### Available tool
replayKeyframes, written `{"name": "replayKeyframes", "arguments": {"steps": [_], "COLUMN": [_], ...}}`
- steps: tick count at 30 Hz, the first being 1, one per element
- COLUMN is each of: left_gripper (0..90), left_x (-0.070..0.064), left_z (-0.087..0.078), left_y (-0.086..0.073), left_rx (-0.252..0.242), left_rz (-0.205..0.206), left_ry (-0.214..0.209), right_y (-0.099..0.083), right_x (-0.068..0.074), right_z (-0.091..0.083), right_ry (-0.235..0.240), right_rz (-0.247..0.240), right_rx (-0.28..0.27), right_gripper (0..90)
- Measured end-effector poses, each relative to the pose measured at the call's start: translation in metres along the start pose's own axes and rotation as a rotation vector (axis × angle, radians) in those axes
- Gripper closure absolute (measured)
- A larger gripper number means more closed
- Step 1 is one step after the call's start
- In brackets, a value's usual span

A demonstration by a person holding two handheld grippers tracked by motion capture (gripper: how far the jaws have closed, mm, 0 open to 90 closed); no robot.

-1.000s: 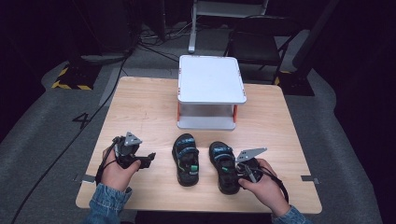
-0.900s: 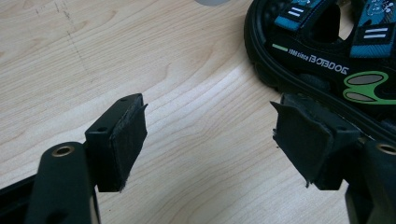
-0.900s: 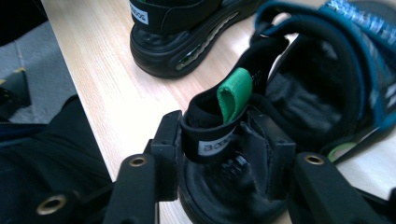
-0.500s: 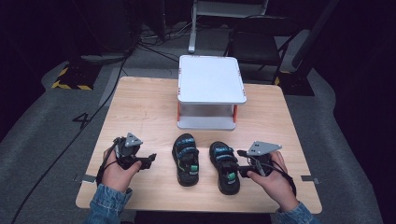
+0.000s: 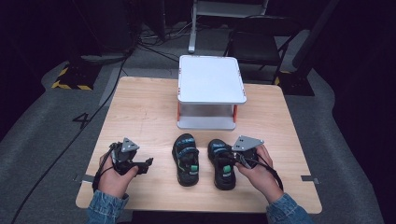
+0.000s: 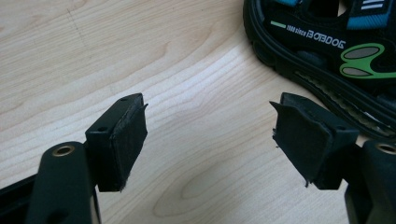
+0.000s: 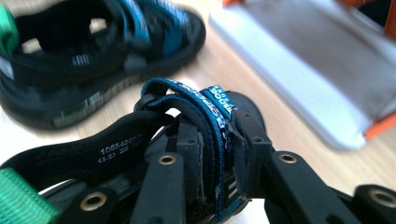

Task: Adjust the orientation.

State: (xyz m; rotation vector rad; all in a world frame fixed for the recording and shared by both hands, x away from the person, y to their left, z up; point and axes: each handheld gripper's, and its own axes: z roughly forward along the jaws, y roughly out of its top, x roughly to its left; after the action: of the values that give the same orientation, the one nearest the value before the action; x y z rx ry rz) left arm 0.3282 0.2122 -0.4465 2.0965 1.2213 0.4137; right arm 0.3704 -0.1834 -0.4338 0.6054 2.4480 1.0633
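Note:
Two black sandals with blue straps and green tabs lie side by side near the table's front edge: the left sandal (image 5: 186, 158) and the right sandal (image 5: 222, 163). My right gripper (image 5: 236, 157) is at the right sandal's outer side, shut on its blue strap (image 7: 212, 121), which is pinched between the jaws. The left sandal (image 7: 93, 56) lies beyond it, blurred. My left gripper (image 5: 148, 162) rests low over the wood, left of the left sandal, open and holding nothing (image 6: 210, 140). That sandal's side (image 6: 322, 51) shows at the upper right.
A white two-tier stand (image 5: 210, 91) with orange posts sits at the table's back centre, its lower shelf (image 7: 317, 79) just beyond the sandals. Bare wood (image 5: 140, 112) lies to the left. A chair (image 5: 254, 44) and cables (image 5: 140, 46) are on the floor behind.
My right gripper has moved in from the right and closed on the right sandal's blue strap. The left gripper has stayed in place.

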Motion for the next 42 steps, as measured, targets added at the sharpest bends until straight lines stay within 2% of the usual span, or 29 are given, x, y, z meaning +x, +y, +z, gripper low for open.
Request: {"name": "replayKeyframes", "arguments": {"steps": [1, 3, 6, 7, 9, 12, 13, 15, 16, 17, 18, 19, 20, 22, 23, 26, 27, 28, 29, 30, 31, 32, 33, 35, 37, 39, 42], "left_gripper": [25.6, 25.6, 25.6, 25.6, 25.6, 25.8, 25.8, 25.8, 25.8, 25.8, 25.8, 25.8, 25.7, 25.6, 25.6, 25.4, 25.2, 24.8, 24.7, 24.6, 24.6, 24.4, 24.4, 24.4, 24.3, 24.1, 24.0], "left_x": [-0.001, -0.003, -0.004, -0.005, -0.006, -0.006, -0.007, -0.009, -0.009, -0.01, -0.01, -0.01, -0.009, -0.008, -0.003, 0.008, 0.008, 0.016, 0.02, 0.02, 0.025, 0.031, 0.034, 0.036, 0.04, 0.041, 0.045], "left_z": [0.0, 0.0, 0.0, 0.0, 0.0, 0.001, 0.002, 0.002, 0.002, 0.003, 0.003, 0.003, 0.003, 0.003, 0.0, -0.007, -0.007, -0.01, -0.011, -0.011, -0.013, -0.013, -0.013, -0.011, -0.006, -0.005, -0.003], "left_y": [-0.002, -0.003, -0.005, -0.006, -0.007, -0.007, -0.007, -0.007, -0.007, -0.006, -0.005, -0.005, -0.004, -0.003, -0.001, 0.002, 0.002, 0.004, 0.004, 0.004, 0.005, 0.007, 0.008, 0.009, 0.011, 0.012, 0.017], "left_rx": [0.001, 0.007, 0.007, 0.007, 0.009, 0.014, 0.015, 0.016, 0.016, 0.014, 0.018, 0.018, 0.014, 0.006, -0.002, -0.018, -0.018, -0.02, -0.019, -0.019, -0.017, -0.025, -0.028, -0.03, -0.024, -0.022, -0.029], "left_rz": [0.001, 0.003, 0.004, 0.005, 0.005, 0.009, 0.014, 0.014, 0.014, 0.016, 0.018, 0.018, 0.022, 0.019, 0.017, 0.008, 0.008, 0.003, 0.004, 0.004, -0.007, -0.029, -0.034, -0.042, -0.043, -0.044, -0.054], "left_ry": [0.001, -0.002, -0.001, -0.003, -0.005, -0.005, -0.012, -0.015, -0.015, -0.018, -0.019, -0.019, -0.021, -0.02, -0.018, 0.015, 0.015, 0.053, 0.071, 0.071, 0.083, 0.08, 0.084, 0.081, 0.072, 0.067, 0.063], "right_y": [0.006, 0.012, 0.016, 0.018, 0.02, 0.021, 0.02, 0.017, 0.017, 0.016, 0.017, 0.017, 0.018, 0.019, 0.019, 0.013, 0.013, 0.007, 0.005, 0.005, 0.002, -0.002, -0.004, -0.005, -0.002, 0.002, 0.008], "right_x": [0.001, 0.003, 0.005, 0.011, 0.018, 0.022, 0.021, 0.017, 0.017, 0.016, 0.016, 0.016, 0.016, 0.015, 0.014, 0.006, 0.006, -0.001, -0.004, -0.004, -0.006, -0.008, -0.007, -0.005, 0.003, 0.011, 0.021], "right_z": [0.003, 0.009, 0.019, 0.028, 0.035, 0.037, 0.036, 0.035, 0.035, 0.034, 0.029, 0.029, 0.02, 0.011, 0.006, -0.01, -0.01, -0.02, -0.023, -0.023, -0.025, -0.029, -0.03, -0.03, -0.029, -0.026, -0.022], "right_ry": [-0.009, -0.028, -0.02, -0.002, 0.0, -0.012, 0.004, 0.024, 0.024, 0.033, 0.023, 0.023, 0.029, 0.03, 0.033, 0.018, 0.018, 0.005, 0.0, 0.0, -0.002, -0.005, -0.006, -0.01, -0.01, -0.037, -0.002], "right_rz": [-0.018, -0.023, -0.018, -0.015, -0.023, -0.041, -0.033, -0.003, -0.003, 0.02, 0.031, 0.031, 0.046, 0.061, 0.078, 0.137, 0.137, 0.209, 0.237, 0.237, 0.278, 0.35, 0.376, 0.386, 0.359, 0.392, 0.376], "right_rx": [-0.032, -0.05, -0.048, -0.039, -0.043, -0.053, -0.045, -0.053, -0.053, -0.065, -0.083, -0.083, -0.115, -0.144, -0.155, -0.17, -0.17, -0.176, -0.177, -0.177, -0.176, -0.166, -0.168, -0.167, -0.156, -0.149, -0.131], "right_gripper": [74.7, 74.6, 74.2, 74.0, 73.6, 73.1, 70.1, 62.8, 62.8, 57.6, 48.2, 48.2, 43.0, 40.1, 39.5, 38.5, 38.5, 36.5, 34.8, 34.8, 33.4, 31.2, 30.6, 29.4, 28.4, 29.3, 31.8]}}
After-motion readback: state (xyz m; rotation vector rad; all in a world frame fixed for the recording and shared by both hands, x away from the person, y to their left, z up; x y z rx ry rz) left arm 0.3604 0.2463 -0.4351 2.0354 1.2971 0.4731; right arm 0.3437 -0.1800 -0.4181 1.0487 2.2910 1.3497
